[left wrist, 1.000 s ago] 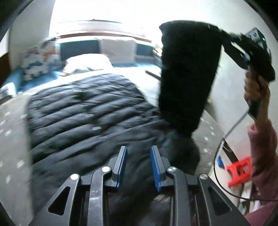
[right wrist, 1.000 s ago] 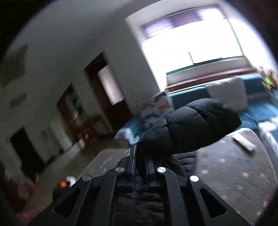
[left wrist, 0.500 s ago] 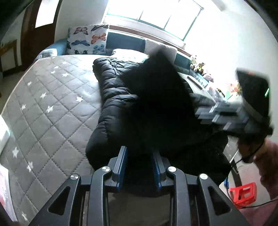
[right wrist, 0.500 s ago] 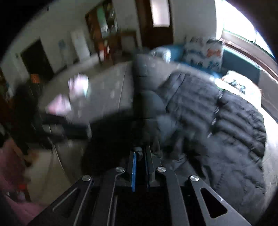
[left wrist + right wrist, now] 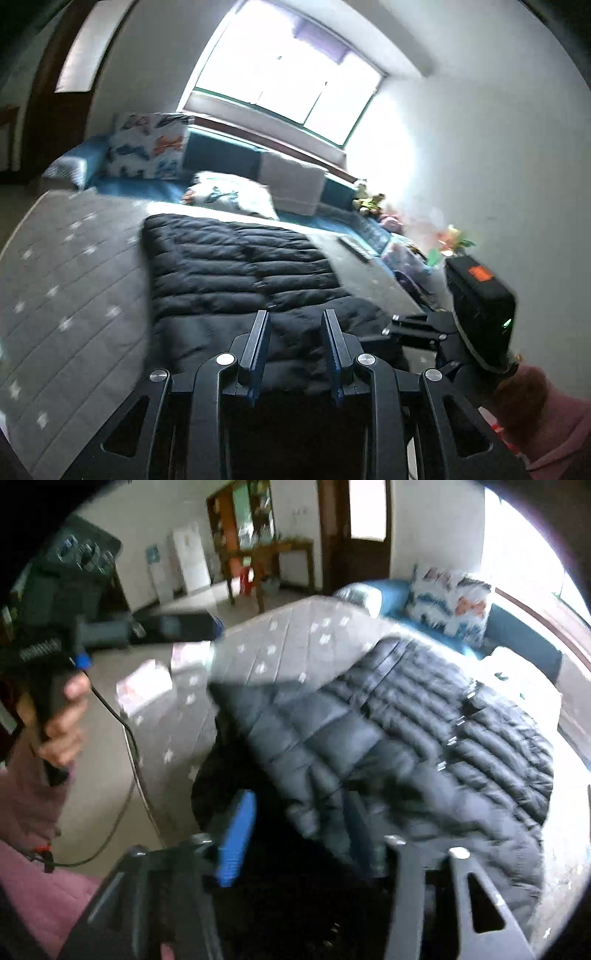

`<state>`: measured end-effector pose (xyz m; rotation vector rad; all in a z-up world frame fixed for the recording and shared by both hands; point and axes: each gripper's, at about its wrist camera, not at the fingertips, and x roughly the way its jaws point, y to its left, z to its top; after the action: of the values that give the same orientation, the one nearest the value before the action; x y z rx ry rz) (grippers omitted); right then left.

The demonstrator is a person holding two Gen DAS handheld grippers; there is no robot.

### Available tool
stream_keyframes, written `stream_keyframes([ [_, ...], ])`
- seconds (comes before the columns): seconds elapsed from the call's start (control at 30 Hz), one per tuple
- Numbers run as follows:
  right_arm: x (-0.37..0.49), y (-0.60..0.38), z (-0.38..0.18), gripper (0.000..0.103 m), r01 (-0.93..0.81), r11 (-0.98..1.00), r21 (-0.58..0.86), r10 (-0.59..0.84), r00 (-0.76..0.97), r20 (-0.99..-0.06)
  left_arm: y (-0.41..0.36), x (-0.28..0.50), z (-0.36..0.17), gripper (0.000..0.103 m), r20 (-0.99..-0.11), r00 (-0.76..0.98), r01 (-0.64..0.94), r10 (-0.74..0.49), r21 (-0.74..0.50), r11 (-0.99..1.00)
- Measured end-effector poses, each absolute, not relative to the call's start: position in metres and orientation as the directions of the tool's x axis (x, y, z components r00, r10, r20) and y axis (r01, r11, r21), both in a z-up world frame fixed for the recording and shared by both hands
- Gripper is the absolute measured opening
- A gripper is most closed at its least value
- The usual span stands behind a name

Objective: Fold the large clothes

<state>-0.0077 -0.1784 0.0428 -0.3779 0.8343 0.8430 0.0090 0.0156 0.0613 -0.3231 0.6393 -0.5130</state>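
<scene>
A black puffer jacket point(image 5: 240, 273) lies spread on the grey star-quilted mattress point(image 5: 74, 277). My left gripper point(image 5: 297, 332) hovers over the jacket's near edge, its blue pads apart with nothing between them. In the right wrist view the folded-over sleeve of the jacket point(image 5: 424, 738) drapes across my right gripper point(image 5: 303, 830). Its jaws are opening: the blue left pad point(image 5: 236, 838) stands off the fabric, and the right finger is partly hidden behind the sleeve. The right gripper's black housing point(image 5: 480, 302) shows at the jacket's right edge, held by a hand in a pink sleeve.
A butterfly-print pillow point(image 5: 147, 147), a white pillow point(image 5: 229, 195) and a blue bench sit at the bed's head under the window. A dark flat remote point(image 5: 354, 249) lies right of the jacket. Toys point(image 5: 369, 201) line the wall. Pink-white packets point(image 5: 144, 686) rest at the mattress edge.
The right gripper swung down from high up, laying the sleeve over the jacket, and its jaws have parted. The left gripper lifted and tilted up toward the window.
</scene>
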Motion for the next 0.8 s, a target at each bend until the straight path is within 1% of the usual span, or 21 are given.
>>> stream_keyframes([
  [0.03,-0.008,-0.192,0.054,0.06,-0.774,0.632,0.046,0.531,0.389,-0.752,0.005,0.014,0.062,0.031,-0.487,0.67,0.372,-0.56,-0.433,0.821],
  [0.1,-0.003,-0.216,0.067,0.06,-0.741,0.669,0.047,0.53,0.433,-0.729,-0.016,0.025,0.057,0.031,-0.52,0.654,0.387,-0.549,-0.393,0.834],
  [0.17,0.008,-0.241,0.072,0.06,-0.68,0.734,-0.008,0.466,0.512,-0.721,-0.033,0.034,0.044,0.031,-0.565,0.644,0.386,-0.515,-0.341,0.857],
  [0.2,0.012,-0.251,0.071,0.06,-0.654,0.756,-0.022,0.442,0.534,-0.721,-0.042,0.04,0.033,0.031,-0.601,0.635,0.381,-0.485,-0.301,0.874],
  [0.27,0.034,-0.285,0.061,0.06,-0.571,0.821,0.002,0.384,0.549,-0.743,-0.052,0.048,0.01,0.031,-0.661,0.61,0.364,-0.436,-0.255,0.896],
  [0.3,0.044,-0.299,0.054,0.06,-0.537,0.843,0.026,0.366,0.539,-0.758,-0.055,0.054,-0.004,0.031,-0.697,0.588,0.345,-0.411,-0.244,0.907],
  [0.33,0.053,-0.311,0.046,0.06,-0.51,0.859,0.048,0.356,0.527,-0.772,-0.054,0.057,-0.016,0.031,-0.712,0.573,0.336,-0.406,-0.247,0.909],
  [0.4,0.064,-0.326,0.03,0.06,-0.476,0.877,0.065,0.336,0.513,-0.79,-0.05,0.06,-0.037,0.031,-0.734,0.559,0.31,-0.387,-0.248,0.918],
  [0.47,0.073,-0.338,0.005,0.06,-0.452,0.888,0.084,0.321,0.478,-0.818,-0.045,0.063,-0.051,0.031,-0.742,0.537,0.307,-0.401,-0.27,0.912],
  [0.53,0.076,-0.345,-0.017,0.06,-0.436,0.893,0.111,0.324,0.452,-0.831,-0.042,0.065,-0.063,0.031,-0.748,0.536,0.299,-0.39,-0.264,0.917],
  [0.63,0.075,-0.351,-0.042,0.06,-0.426,0.896,0.125,0.331,0.452,-0.828,-0.041,0.067,-0.08,0.027,-0.754,0.544,0.307,-0.369,-0.23,0.923],
  [0.7,0.072,-0.357,-0.054,0.059,-0.409,0.9,0.149,0.347,0.467,-0.814,-0.039,0.073,-0.091,0.024,-0.755,0.544,0.297,-0.365,-0.233,0.926],
  [0.8,0.066,-0.352,-0.058,0.059,-0.404,0.907,0.121,0.328,0.496,-0.804,-0.036,0.082,-0.104,0.022,-0.76,0.535,0.278,-0.37,-0.255,0.926],
])
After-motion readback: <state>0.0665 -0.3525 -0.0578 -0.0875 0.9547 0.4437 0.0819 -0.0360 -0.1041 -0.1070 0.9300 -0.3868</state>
